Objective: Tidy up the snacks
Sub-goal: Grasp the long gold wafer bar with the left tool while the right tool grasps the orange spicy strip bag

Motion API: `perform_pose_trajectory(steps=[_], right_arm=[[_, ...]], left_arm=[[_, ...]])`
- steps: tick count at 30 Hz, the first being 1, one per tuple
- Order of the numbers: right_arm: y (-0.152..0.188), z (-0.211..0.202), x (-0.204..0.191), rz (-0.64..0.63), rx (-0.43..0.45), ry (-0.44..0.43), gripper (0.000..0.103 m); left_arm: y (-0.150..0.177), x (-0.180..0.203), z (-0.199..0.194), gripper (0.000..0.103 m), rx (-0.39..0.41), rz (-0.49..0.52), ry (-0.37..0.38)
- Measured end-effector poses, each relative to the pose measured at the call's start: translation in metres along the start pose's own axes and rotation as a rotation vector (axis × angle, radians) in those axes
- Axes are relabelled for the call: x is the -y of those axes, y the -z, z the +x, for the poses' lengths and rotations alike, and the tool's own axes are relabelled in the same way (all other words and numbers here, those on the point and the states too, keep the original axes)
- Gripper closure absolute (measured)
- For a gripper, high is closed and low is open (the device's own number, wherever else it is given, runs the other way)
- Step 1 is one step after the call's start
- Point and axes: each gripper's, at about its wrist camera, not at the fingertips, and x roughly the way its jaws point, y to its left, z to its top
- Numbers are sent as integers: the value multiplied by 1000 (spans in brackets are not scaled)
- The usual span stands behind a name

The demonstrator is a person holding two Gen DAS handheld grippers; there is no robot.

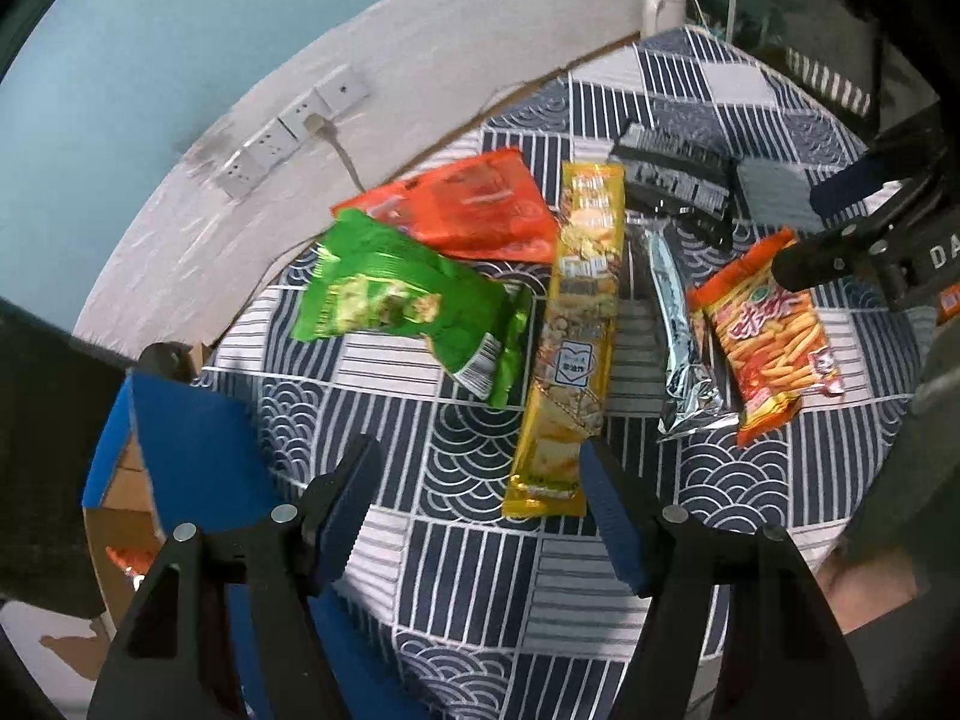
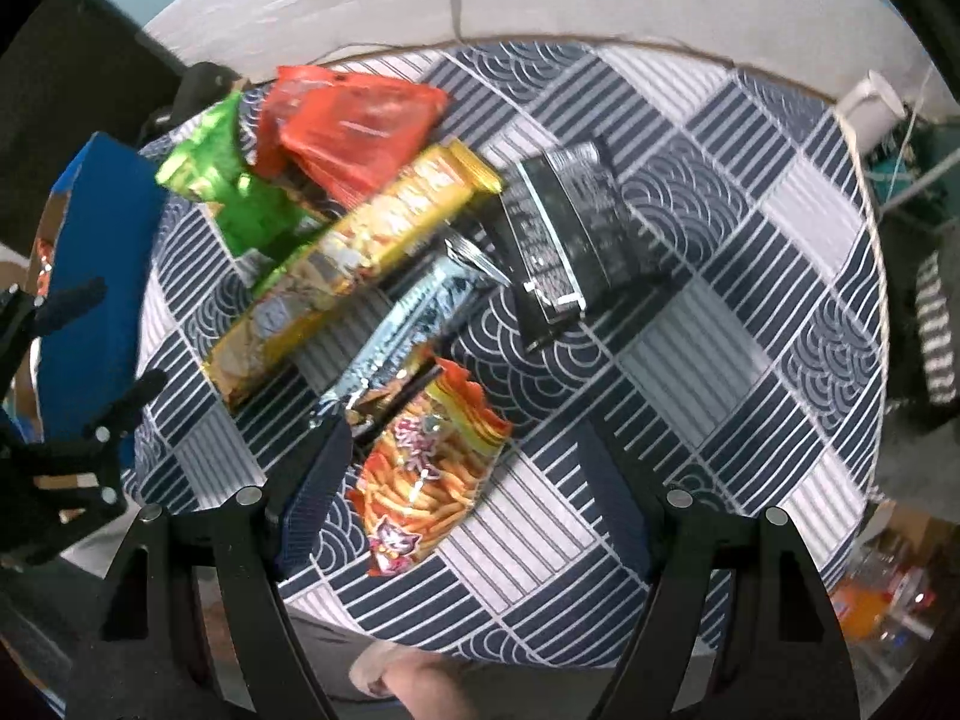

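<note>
**Light, crinkly packets spread on the bench, both grippers empty**

We see six snacks lying on the round bench (image 2: 690,324) under its navy-and-white patterned cloth. Toward the far edge by the wall lie a puffy green foil bag (image 1: 408,300) and a flat red-orange plastic pouch (image 1: 474,210), overlapping. Beside them a long yellow foil packet (image 1: 576,324) runs toward the near edge, then a slim silver-blue wrapper (image 1: 678,336) and an orange chip bag printed with sticks (image 1: 768,336). A black rectangular box (image 2: 570,240) sits nearer the middle.

We judge all the bags light, soft and slippery, with brittle contents; the flat crimped end seals look safest to pinch. The box seems stiffer and better taken across its narrow sides.

The left gripper (image 1: 474,498) hangs with fingers spread, the yellow packet's near end just between them. The right gripper (image 2: 468,492) is likewise spread wide above the orange bag, pinching nothing.

Only the left view shows the open blue-flapped cardboard carton (image 1: 180,438) at the bench's left edge clearly; only the right view shows the box's full shape.
</note>
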Motion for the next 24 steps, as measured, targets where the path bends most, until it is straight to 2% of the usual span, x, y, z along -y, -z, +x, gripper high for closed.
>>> perform_pose_trajectory(steps=[3,12,14,19,20,21,23,24], right_arm=[[2,13,4,31,-35,-31,25],[3,39,0,24,-86,-36,25],[4,45,-2,17,-100,-33,25],[8,58,-11,-19,-117,-28,27],[10,61,-14,-37,-119,-27,35],[10,62,-16,-51,-123,-28,47],[12,64,-22,-84,-133,-36,59],[13,64,-25,-108,-133,-21,61]], left_arm=[[-2,7,15,33,-19,15,10],[-11,18,50,33,-70,45,30],[-11,16,53,26,-73,35,40],[-21,10,58,25,-61,-4,78],[-22,9,59,25,-62,-9,86],[-23,9,60,25,-63,-16,95],[-24,9,61,25,-64,-24,113],[-24,9,62,25,-64,-23,124]])
